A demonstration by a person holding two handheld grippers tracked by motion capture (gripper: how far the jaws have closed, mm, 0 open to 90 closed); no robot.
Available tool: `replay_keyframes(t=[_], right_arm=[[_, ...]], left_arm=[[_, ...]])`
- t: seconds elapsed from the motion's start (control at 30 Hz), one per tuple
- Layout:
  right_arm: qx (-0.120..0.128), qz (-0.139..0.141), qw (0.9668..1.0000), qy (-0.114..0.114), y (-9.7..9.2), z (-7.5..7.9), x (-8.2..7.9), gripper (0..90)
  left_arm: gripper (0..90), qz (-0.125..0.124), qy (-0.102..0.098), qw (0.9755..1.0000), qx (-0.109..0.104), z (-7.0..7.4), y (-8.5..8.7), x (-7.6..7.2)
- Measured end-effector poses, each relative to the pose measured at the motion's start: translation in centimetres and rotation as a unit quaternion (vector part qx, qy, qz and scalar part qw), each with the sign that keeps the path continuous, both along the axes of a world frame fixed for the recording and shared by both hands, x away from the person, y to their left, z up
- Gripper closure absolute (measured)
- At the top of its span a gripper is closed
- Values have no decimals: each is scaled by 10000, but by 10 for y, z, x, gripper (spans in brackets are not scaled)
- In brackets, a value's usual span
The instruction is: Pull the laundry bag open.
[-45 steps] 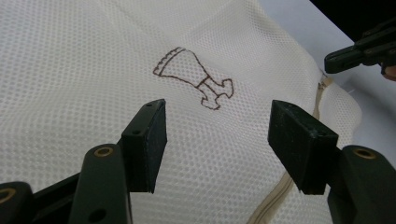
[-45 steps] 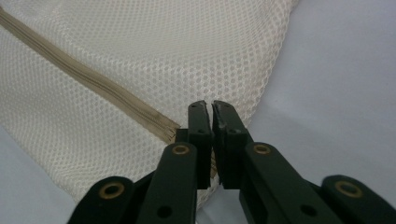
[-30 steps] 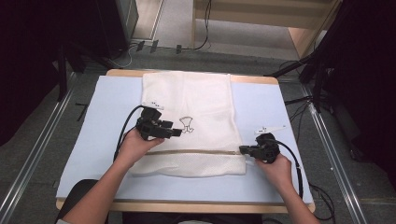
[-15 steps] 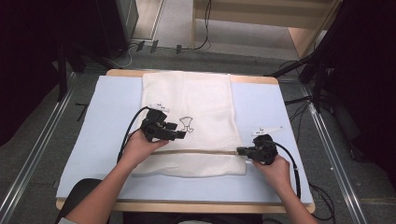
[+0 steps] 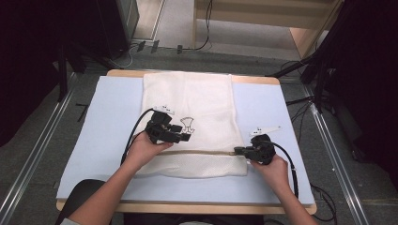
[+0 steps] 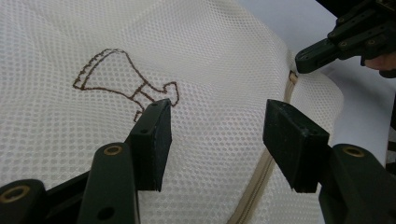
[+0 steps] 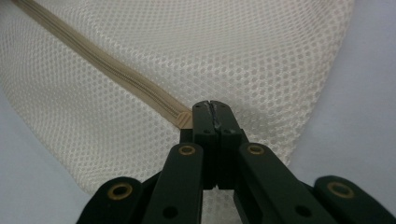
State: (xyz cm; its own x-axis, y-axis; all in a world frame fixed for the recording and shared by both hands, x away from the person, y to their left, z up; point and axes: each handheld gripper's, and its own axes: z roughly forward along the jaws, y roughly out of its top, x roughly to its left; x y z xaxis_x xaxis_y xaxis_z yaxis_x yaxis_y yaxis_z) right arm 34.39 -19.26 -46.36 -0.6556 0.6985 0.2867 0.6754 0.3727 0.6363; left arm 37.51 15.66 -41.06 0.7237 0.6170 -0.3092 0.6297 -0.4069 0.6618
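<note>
The right gripper point(image 7: 212, 108) is clamped tight at the end of the zip point(image 7: 107, 65) of the white mesh bag point(image 5: 197, 122). The left gripper point(image 6: 215, 126), wide apart with nothing between, has just been closing over the bag, which lies flat on the table point(image 5: 103, 117).

A white mesh laundry bag point(image 5: 202, 117) lies flat on the pale blue table mat point(image 5: 108, 122). Its beige zipper point(image 5: 206, 152) runs across between the two grippers. The left gripper point(image 5: 185, 137) hovers just behind the zipper, beside a brown embroidered emblem point(image 5: 187, 123); the right gripper point(image 5: 237, 150) sits at the zipper's end, at the bag's edge.
</note>
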Motion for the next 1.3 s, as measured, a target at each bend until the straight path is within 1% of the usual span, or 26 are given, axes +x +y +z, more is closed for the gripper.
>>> replay_keyframes(t=[0.07,0.17,0.33,0.43,0.6,0.7,0.8,0.87,0.97,1.0,1.13,1.2,1.23,1.3], right_arm=[[-35,36,10000,-27,3,1,0,900],[-78,32,9999,-130,3,3,-1,900],[-133,-43,9997,-215,-4,5,-1,900],[-153,-82,9997,-147,-9,4,-1,900],[-283,-85,9996,-49,-12,-1,-1,900],[-199,-61,9998,-12,-13,-6,0,900],[-170,4,9998,-68,-14,-8,0,900],[-241,37,9996,-152,-13,-7,-1,900],[-270,69,9994,-209,-13,-8,-2,900],[-257,71,9994,-214,-13,-8,-2,900],[-180,67,9996,-193,-14,-9,-2,900],[-191,74,9996,-187,-14,-9,-2,900],[-207,77,9996,-184,-14,-9,-2,900],[-223,77,9996,-167,-14,-8,-1,900]], left_arm=[[432,-22,-2,10000,0,0,-2,-1],[434,-38,27,10000,-63,0,-5,-1],[434,-127,64,9998,-123,1,-12,-2],[436,-189,81,9997,-120,1,-19,-3],[440,-329,82,9994,-80,0,-31,-5],[444,-392,94,9992,-71,-2,-37,-5],[453,-473,120,9988,-28,-3,-45,-6],[458,-526,121,9985,-28,-4,-49,-7],[478,-603,138,9981,-6,-6,-55,-8],[489,-613,150,9980,-27,-7,-58,-9],[511,-665,181,9976,6,-10,-65,-9],[518,-713,185,9973,-4,-11,-68,-9],[527,-717,207,9972,-50,-11,-70,-10],[558,-739,244,9970,-50,-13,-73,-10]])
